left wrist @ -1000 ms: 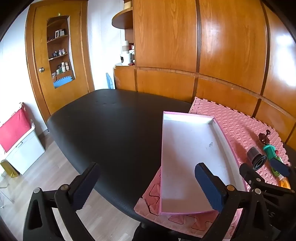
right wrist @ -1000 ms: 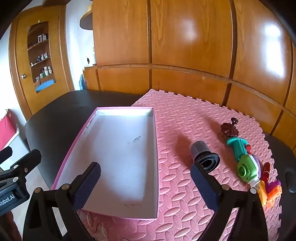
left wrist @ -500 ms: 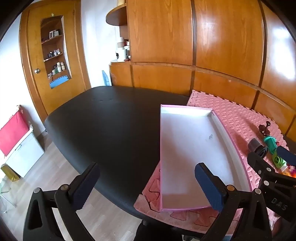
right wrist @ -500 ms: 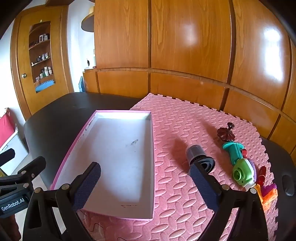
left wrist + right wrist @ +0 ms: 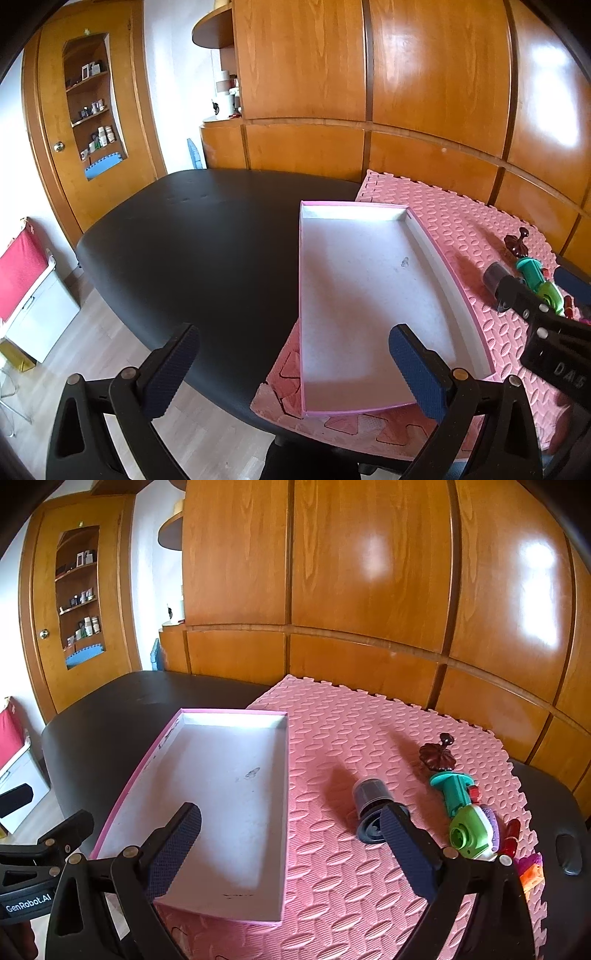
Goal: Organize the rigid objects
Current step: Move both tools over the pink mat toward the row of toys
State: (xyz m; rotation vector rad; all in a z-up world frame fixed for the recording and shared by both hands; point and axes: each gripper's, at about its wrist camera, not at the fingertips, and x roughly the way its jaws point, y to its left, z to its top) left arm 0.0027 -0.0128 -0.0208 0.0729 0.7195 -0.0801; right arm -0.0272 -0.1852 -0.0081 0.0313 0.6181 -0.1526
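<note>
An empty pink-rimmed white tray (image 5: pixel 192 716) lies on a pink foam mat (image 5: pixel 351 731); it also shows in the left wrist view (image 5: pixel 354 205). Right of it lie a dark cylindrical cap (image 5: pixel 371 801), a brown flower-shaped piece (image 5: pixel 437 757), a teal and green toy (image 5: pixel 463 812) and small red and orange pieces (image 5: pixel 528 867). My right gripper (image 5: pixel 291 849) is open and empty, held above the tray's near right corner. My left gripper (image 5: pixel 291 369) is open and empty above the tray's near left edge. The right gripper's body (image 5: pixel 546 332) hides part of the toys in the left wrist view.
The mat rests on a black table (image 5: pixel 192 236) with its rounded edge at the left. Wooden wall panels (image 5: pixel 369 590) stand behind. A wooden door with shelves (image 5: pixel 88 110) and a red and white box (image 5: pixel 26 280) are on the floor side at the left.
Both grippers have drawn back and risen a little, so the tray and toys look farther and lower. Both stay open and nothing on the mat has moved.
</note>
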